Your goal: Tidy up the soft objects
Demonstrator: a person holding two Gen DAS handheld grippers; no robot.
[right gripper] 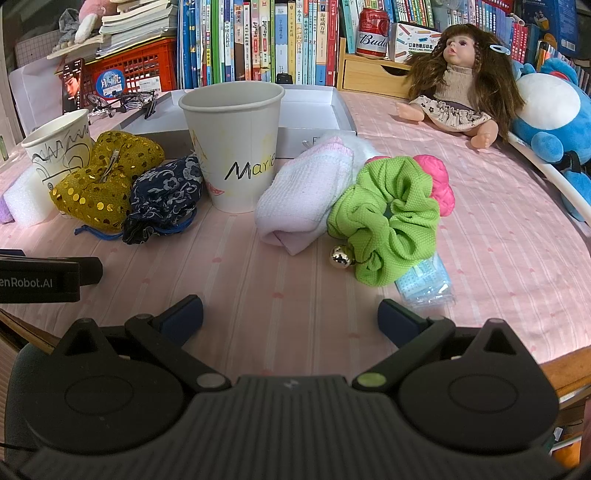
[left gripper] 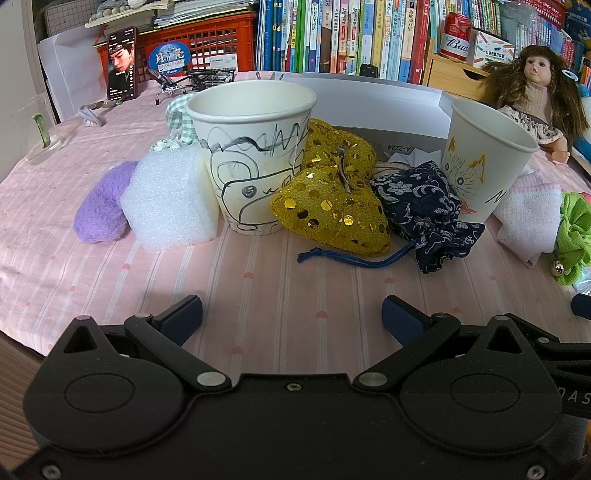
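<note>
Two paper cups stand on the pink cloth: a scribbled cup and a cup marked "Marie". Between them lie a gold sequin bow and a navy floral pouch. A purple fluffy piece and a white foam block lie left of the scribbled cup. A pink-white sock, a green scrunchie and a pink soft piece lie right of the Marie cup. My left gripper is open and empty. My right gripper is open and empty.
A white shallow box sits behind the cups. A doll and a blue plush lie at the back right. Books, a red crate and a beer can line the back. A packaged mask lies by the scrunchie.
</note>
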